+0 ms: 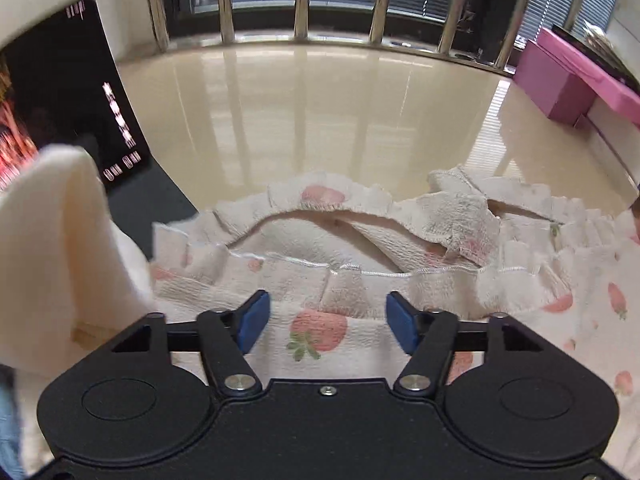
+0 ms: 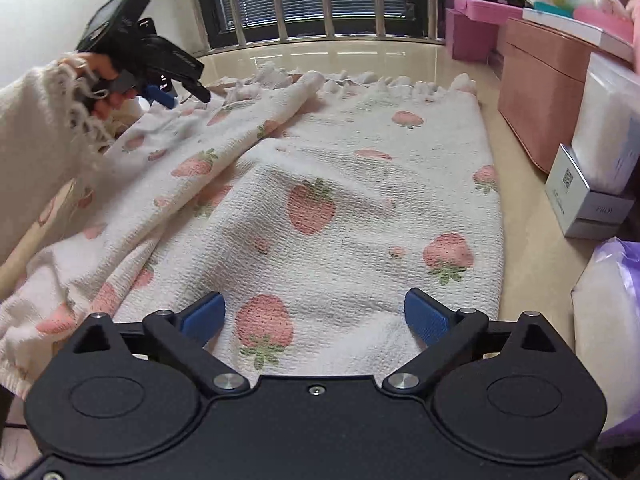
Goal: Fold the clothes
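Observation:
A white garment printed with pink strawberries point(image 2: 320, 208) lies spread on a glossy cream surface point(image 1: 320, 112). Its ruffled edge point(image 1: 320, 200) faces the window, and a loose fold runs along its left side point(image 2: 192, 152). My left gripper point(image 1: 328, 320) hovers just behind the ruffles with its blue pads point(image 1: 254, 322) apart, a strawberry print showing between them and nothing pinched. It also shows in the right wrist view as the left gripper point(image 2: 180, 96), held by a hand in a cream fringed sleeve point(image 2: 48, 120). My right gripper point(image 2: 316, 316) stands wide open over the garment's near part.
Pink boxes point(image 2: 544, 92) and white cartons point(image 2: 588, 196) line the right side close to the garment's edge. A purple-and-white bag point(image 2: 608, 288) sits at the near right. A black screen point(image 1: 72, 100) stands at the left. Metal window bars point(image 1: 300, 0) close off the far end.

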Demonstrator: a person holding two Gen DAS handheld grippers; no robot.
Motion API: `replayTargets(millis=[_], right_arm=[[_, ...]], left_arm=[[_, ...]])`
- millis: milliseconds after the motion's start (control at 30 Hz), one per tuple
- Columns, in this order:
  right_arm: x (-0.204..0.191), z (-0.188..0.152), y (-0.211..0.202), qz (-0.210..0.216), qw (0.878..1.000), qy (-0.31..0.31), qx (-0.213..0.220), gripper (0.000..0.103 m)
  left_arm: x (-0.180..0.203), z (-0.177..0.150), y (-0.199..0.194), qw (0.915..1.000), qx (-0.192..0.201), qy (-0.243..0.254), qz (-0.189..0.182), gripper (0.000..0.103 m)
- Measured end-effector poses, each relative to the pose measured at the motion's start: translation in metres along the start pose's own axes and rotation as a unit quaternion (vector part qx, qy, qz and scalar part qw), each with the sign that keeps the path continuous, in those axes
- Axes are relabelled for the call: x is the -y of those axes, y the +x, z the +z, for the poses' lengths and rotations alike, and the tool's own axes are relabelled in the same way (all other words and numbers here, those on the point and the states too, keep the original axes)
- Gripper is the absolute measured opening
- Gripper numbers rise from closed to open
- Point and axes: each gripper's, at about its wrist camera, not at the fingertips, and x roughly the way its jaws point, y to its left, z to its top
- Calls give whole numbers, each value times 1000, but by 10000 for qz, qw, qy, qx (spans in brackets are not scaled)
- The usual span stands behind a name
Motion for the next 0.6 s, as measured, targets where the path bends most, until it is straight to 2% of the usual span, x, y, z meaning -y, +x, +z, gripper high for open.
replayTargets(millis=[33,67,100,133,233,367,500,600], right_arm=[[-4,-2,1,-65,9999,-120,-10,99],[-7,-3,1,-124,9997,-225,-20,100],[-9,-3,1,-155,9995,-263,-24,100],[-11,-4,0,-187,9994,-301,-27,101],[-12,-4,-1,-207,9992,-335,-45,101],[-10,-3,-1,-214,9992,-336,-50,102],[-9,-4,-1,-212,9992,-331,-16,103],[-9,-5,-1,-201,9993,-322,19,103]], left_arm=[[-5,1,6,9998,-59,-117,-127,33],[-8,1,7,9996,-19,-199,-189,26],[-12,2,6,9993,7,-266,-257,14],[-17,2,5,9989,29,-339,-325,7],[-29,2,-1,9972,114,-582,-457,2],[-42,3,-21,9967,416,-627,-301,1],[-66,3,-54,9946,775,-691,70,1],[-85,11,-77,9903,1074,-714,509,1]])
